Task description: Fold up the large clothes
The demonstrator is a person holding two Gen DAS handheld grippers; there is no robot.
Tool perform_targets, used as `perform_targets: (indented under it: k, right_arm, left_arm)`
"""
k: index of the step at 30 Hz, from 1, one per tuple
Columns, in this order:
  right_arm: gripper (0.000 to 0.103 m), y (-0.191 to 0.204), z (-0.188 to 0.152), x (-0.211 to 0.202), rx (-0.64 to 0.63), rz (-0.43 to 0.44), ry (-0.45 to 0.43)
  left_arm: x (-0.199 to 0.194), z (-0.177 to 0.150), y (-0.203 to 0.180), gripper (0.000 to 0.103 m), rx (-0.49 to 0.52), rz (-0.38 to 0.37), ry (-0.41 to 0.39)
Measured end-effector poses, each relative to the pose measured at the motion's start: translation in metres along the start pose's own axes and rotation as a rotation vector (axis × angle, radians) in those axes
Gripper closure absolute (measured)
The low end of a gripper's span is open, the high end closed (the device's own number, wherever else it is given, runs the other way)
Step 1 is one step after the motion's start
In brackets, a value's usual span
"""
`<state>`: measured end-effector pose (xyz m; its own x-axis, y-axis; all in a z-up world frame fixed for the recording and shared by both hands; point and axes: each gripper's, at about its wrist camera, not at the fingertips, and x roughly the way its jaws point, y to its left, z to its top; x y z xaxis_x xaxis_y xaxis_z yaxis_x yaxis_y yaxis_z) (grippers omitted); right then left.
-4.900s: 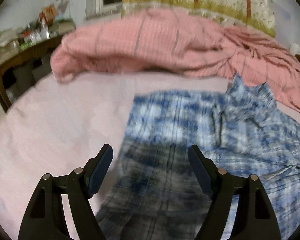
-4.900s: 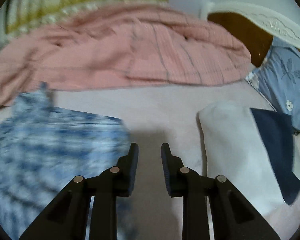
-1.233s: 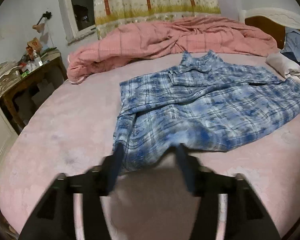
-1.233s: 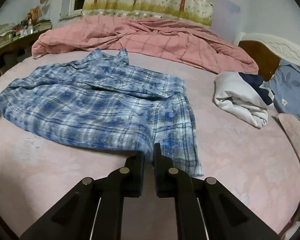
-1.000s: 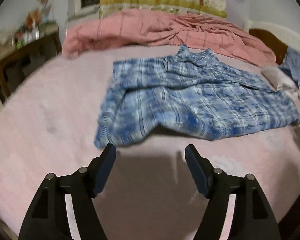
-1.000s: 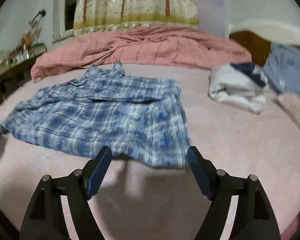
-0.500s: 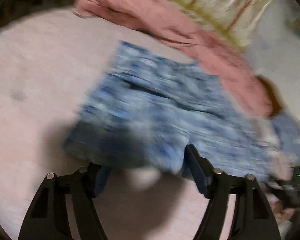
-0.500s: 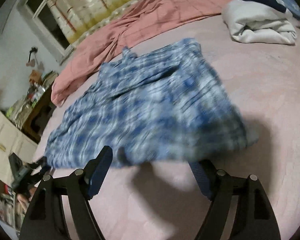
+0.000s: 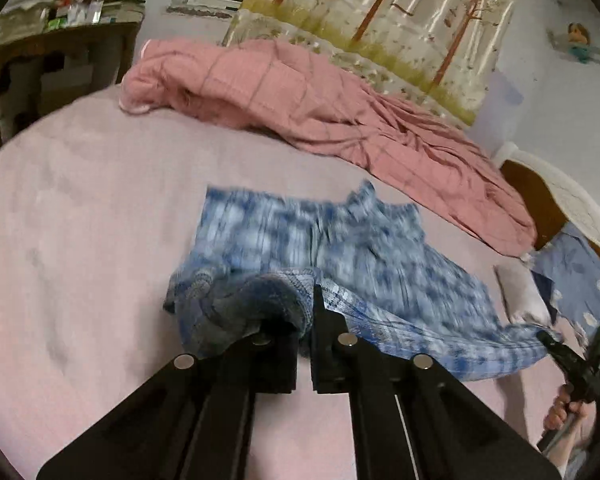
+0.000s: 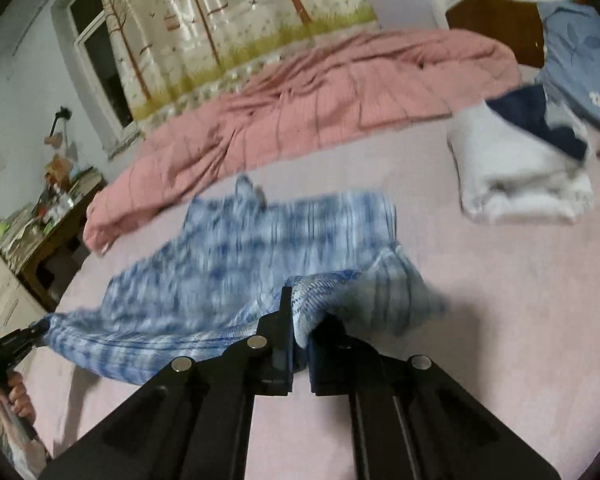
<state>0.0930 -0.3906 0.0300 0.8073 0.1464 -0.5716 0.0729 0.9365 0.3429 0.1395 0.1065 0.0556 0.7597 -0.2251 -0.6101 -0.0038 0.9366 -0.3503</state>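
A blue and white plaid shirt [image 9: 320, 248] lies on the pink bed, collar toward the far side; it also shows in the right wrist view [image 10: 252, 248]. My left gripper [image 9: 306, 320] is shut on the shirt's near left hem corner, with cloth bunched over its fingers. My right gripper [image 10: 298, 320] is shut on the near right hem corner. The hem hangs stretched between them, lifted off the bed. Each gripper shows at the edge of the other's view, the right one [image 9: 556, 346] and the left one [image 10: 20, 340].
A crumpled pink quilt [image 9: 320, 108] lies across the far side of the bed. A folded white and navy bundle [image 10: 520, 168] sits at the right, by a blue floral pillow [image 10: 580, 60] and the headboard. A cluttered wooden desk [image 9: 56, 40] stands at the left.
Both grippers were open half a second ago near the hem. Now both have shut on the hem corners and lifted the near edge off the bed.
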Motion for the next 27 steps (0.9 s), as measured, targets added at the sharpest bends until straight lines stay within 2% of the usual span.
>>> perform_targets:
  k: [3, 5, 8, 10, 14, 18, 22, 25, 27]
  right_arm:
    - [0.098, 0.016, 0.031, 0.023, -0.053, -0.053, -0.029]
    - [0.098, 0.025, 0.045, 0.041, -0.079, -0.095, -0.039]
    - [0.098, 0.034, 0.066, 0.071, -0.092, -0.152, -0.049]
    - [0.097, 0.037, 0.077, 0.090, -0.090, -0.169, -0.052]
    - [0.098, 0.034, 0.089, 0.133, -0.067, -0.181, -0.033]
    - [0.098, 0.026, 0.099, 0.181, -0.036, -0.181, -0.006]
    - [0.098, 0.018, 0.101, 0.215, 0.000, -0.159, 0.002]
    - [0.098, 0.014, 0.096, 0.235, -0.009, -0.157, 0.002]
    - [0.098, 0.011, 0.096, 0.240, -0.012, -0.153, -0.011]
  left_arm:
    - [0.035, 0.034, -0.008, 0.099, 0.002, 0.084, 0.004]
    - [0.060, 0.051, -0.012, 0.099, -0.006, 0.117, 0.014]
    - [0.097, 0.070, -0.019, 0.099, 0.055, 0.169, 0.044]
    - [0.123, 0.079, -0.016, 0.099, 0.060, 0.186, 0.067]
    - [0.164, 0.088, -0.003, 0.099, 0.032, 0.190, 0.115]
    - [0.196, 0.093, 0.007, 0.099, 0.010, 0.185, 0.130]
    - [0.228, 0.091, 0.023, 0.099, -0.029, 0.167, 0.130]
    - [0.245, 0.083, 0.021, 0.099, 0.014, 0.174, 0.104]
    - [0.242, 0.083, 0.018, 0.099, 0.035, 0.176, 0.071]
